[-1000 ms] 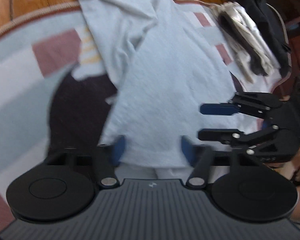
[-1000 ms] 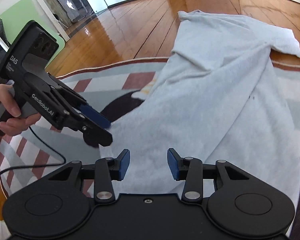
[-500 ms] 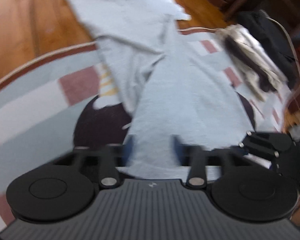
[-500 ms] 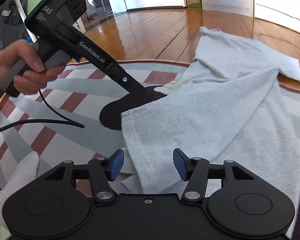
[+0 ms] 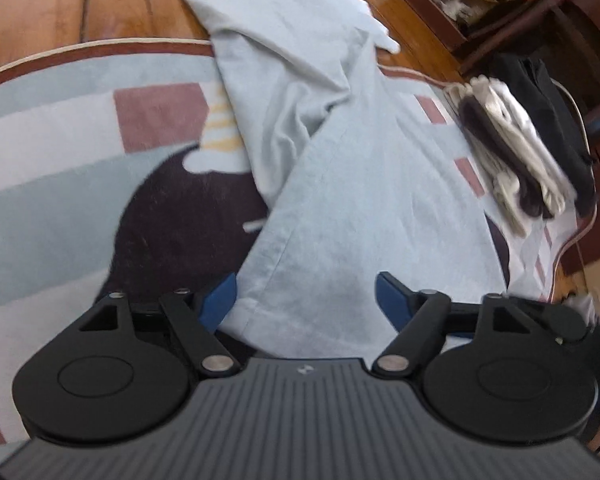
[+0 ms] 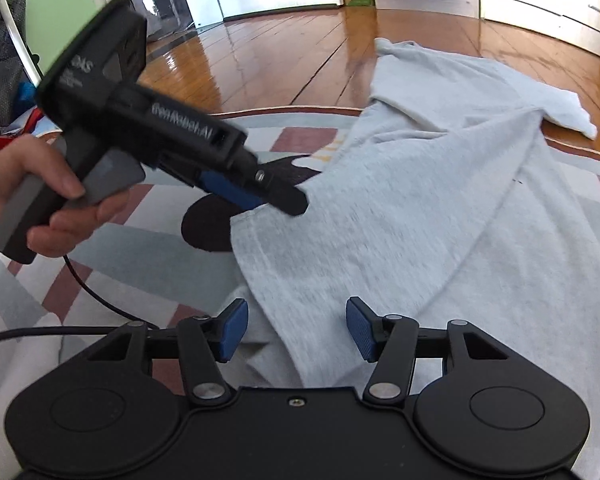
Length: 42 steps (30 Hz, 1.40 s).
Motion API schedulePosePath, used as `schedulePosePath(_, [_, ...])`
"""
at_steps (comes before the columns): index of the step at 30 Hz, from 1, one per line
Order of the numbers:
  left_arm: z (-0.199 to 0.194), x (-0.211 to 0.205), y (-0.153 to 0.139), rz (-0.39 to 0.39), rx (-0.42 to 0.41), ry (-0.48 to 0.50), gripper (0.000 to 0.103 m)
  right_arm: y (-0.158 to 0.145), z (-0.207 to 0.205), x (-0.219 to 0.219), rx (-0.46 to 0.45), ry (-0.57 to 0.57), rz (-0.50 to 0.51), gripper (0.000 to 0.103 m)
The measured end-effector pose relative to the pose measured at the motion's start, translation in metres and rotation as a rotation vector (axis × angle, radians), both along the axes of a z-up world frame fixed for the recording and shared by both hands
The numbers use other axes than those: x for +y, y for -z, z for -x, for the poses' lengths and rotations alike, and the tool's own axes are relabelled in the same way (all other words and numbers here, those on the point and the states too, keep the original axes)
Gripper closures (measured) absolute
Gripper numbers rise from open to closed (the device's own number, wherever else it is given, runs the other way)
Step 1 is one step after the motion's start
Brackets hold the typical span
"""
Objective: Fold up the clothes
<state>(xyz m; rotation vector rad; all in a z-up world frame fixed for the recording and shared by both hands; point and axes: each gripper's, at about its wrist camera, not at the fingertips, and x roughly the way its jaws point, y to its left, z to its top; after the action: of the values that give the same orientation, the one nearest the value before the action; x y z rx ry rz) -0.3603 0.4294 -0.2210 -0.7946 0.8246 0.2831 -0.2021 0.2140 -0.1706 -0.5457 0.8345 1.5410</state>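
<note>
A pale grey-blue garment (image 5: pixel 364 208) lies spread lengthwise over the patterned rug (image 5: pixel 60 168), its far end out on the wood floor. My left gripper (image 5: pixel 306 300) is open, its blue pads (image 5: pixel 220 300) either side of the near hem corner. From the right wrist view the garment (image 6: pixel 428 216) fills the middle. A hand (image 6: pixel 52 204) holds the left gripper (image 6: pixel 284 200), whose tips hover at the garment's left edge. My right gripper (image 6: pixel 296 332) is open over the near hem, with cloth between its pads and nothing pinched.
A pile of folded light and dark clothes (image 5: pixel 512 152) and a black bag (image 5: pixel 556 120) sit at the rug's right edge, beside dark wooden shelves (image 5: pixel 480 8). A black cable (image 6: pixel 92 292) trails over the rug. White cloth (image 6: pixel 8 364) lies near left.
The left gripper rose and swung over the hem corner, and its jaws stand wider than half a second ago. The right gripper spread its pads and moved in over the near hem.
</note>
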Motion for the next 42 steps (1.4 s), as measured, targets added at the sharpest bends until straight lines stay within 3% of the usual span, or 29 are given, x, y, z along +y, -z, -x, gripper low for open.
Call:
schedulePosePath(2, [-0.003, -0.005, 0.002, 0.019, -0.002, 0.033, 0.087, 0.000, 0.000, -0.002, -0.013, 0.005, 0.005, 0.043])
schedulePosePath(4, [-0.003, -0.008, 0.002, 0.037, -0.014, 0.013, 0.100, 0.000, 0.000, -0.003, -0.024, 0.014, 0.007, 0.043])
schedulePosePath(7, [-0.004, -0.017, -0.009, 0.007, -0.036, -0.013, 0.101, -0.002, -0.002, -0.004, -0.017, 0.024, -0.012, 0.043])
schedulePosePath(12, [-0.008, -0.034, -0.053, 0.039, -0.241, 0.009, 0.101, -0.008, -0.001, -0.009, -0.014, 0.018, -0.063, 0.043])
schedulePosePath(16, [-0.038, -0.043, -0.079, 0.165, -0.371, 0.046, 0.101, -0.022, -0.006, -0.017, 0.002, 0.038, -0.130, 0.040])
schedulePosePath(18, [-0.056, -0.055, -0.078, 0.257, -0.399, 0.028, 0.100, -0.027, -0.011, -0.022, -0.011, 0.069, -0.153, 0.039])
schedulePosePath(20, [-0.071, -0.068, -0.074, 0.288, -0.418, 0.046, 0.096, -0.025, -0.027, -0.026, 0.001, 0.130, -0.145, 0.039])
schedulePosePath(21, [-0.073, -0.073, -0.072, 0.274, -0.417, 0.054, 0.091, -0.024, -0.035, -0.028, 0.008, 0.163, -0.138, 0.039])
schedulePosePath(23, [-0.071, -0.082, -0.070, 0.225, -0.399, 0.061, 0.064, -0.021, -0.052, -0.033, 0.024, 0.229, -0.125, 0.039])
schedulePosePath(26, [-0.052, -0.084, -0.067, 0.082, -0.324, 0.001, 0.051, -0.017, -0.078, -0.040, 0.048, 0.328, -0.105, 0.039])
schedulePosePath(28, [-0.041, -0.084, -0.065, -0.014, -0.242, -0.037, 0.051, -0.014, -0.096, -0.044, 0.064, 0.394, -0.092, 0.042])
schedulePosePath(30, [-0.034, -0.087, -0.060, -0.094, -0.148, -0.043, 0.051, -0.011, -0.113, -0.049, 0.080, 0.459, -0.078, 0.057])
schedulePosePath(33, [-0.025, -0.095, -0.054, -0.174, -0.083, -0.040, 0.051, -0.011, -0.129, -0.056, 0.060, 0.519, -0.063, 0.057])
schedulePosePath(35, [-0.023, -0.102, -0.048, -0.189, -0.062, -0.046, 0.051, -0.017, -0.128, -0.059, 0.077, 0.488, -0.081, 0.057])
schedulePosePath(38, [-0.015, -0.105, -0.035, -0.166, -0.027, -0.059, 0.051, -0.025, -0.107, -0.057, 0.105, 0.320, -0.100, 0.056])
schedulePosePath(42, [-0.018, -0.111, -0.029, -0.200, -0.023, -0.001, 0.051, -0.009, -0.072, -0.027, 0.055, 0.180, 0.027, 0.040])
